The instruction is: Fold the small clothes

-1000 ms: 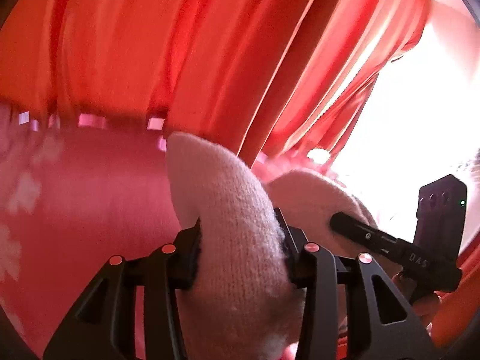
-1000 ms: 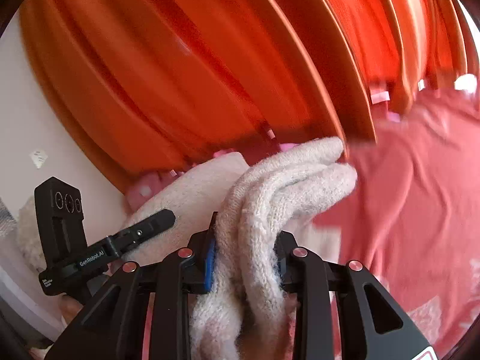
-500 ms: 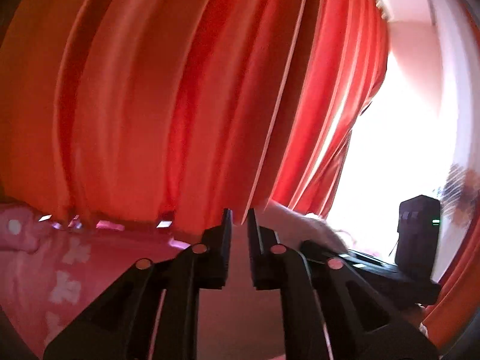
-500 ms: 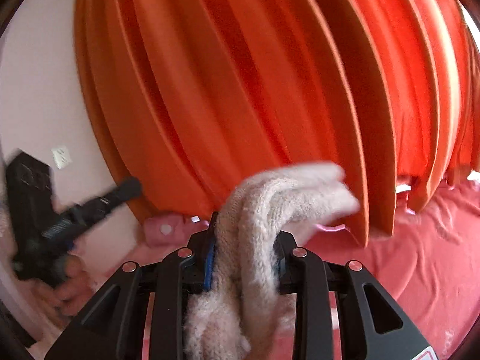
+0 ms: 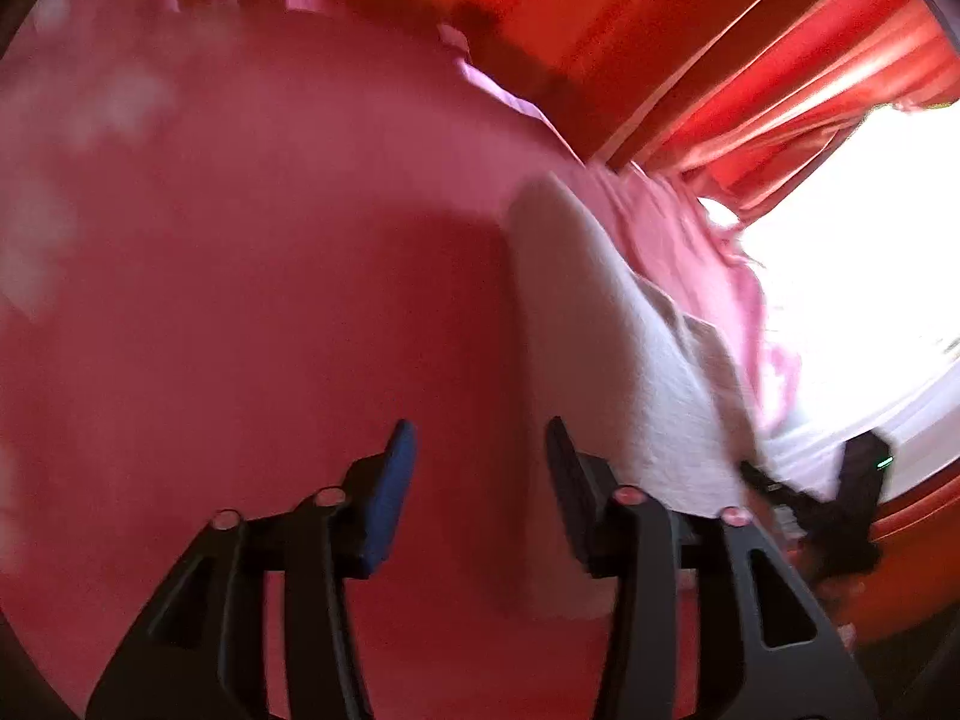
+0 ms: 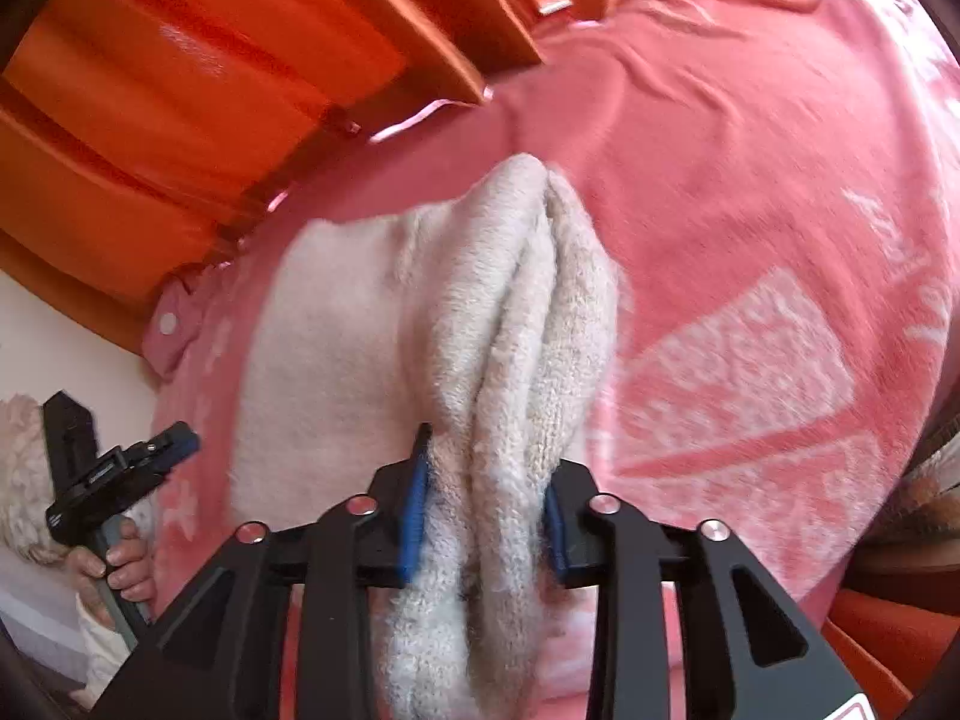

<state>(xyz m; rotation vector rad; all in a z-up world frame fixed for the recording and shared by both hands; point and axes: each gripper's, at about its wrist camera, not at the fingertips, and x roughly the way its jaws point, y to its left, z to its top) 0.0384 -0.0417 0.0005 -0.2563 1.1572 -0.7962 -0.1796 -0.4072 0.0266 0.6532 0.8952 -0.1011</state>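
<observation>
A cream knitted garment [image 6: 336, 348] lies partly spread on the pink bed cover [image 6: 750, 180]. Its bunched folds [image 6: 516, 276] run between the jaws of my right gripper [image 6: 487, 456]. Those jaws are opening, but the blue pads still touch the knit on both sides. My left gripper [image 5: 478, 438] hangs over bare pink cover, its jaws opening with nothing between them. The garment [image 5: 624, 348] lies just right of its right finger. Each gripper shows in the other's view: the left gripper [image 6: 114, 468] in a person's hand [image 6: 114, 564], the right gripper [image 5: 828, 498] blurred.
Orange-red curtains [image 6: 180, 90] hang along the far side of the bed, and they also show in the left wrist view as curtains [image 5: 720, 30]. A bright window [image 5: 870, 240] glares at the right. The pink cover [image 5: 240, 300] carries a white printed pattern.
My left gripper let go of the garment, then dropped from facing the curtains to the bed with its jaws wider. My right gripper came down too, still holding the knit, which now rests on the cover.
</observation>
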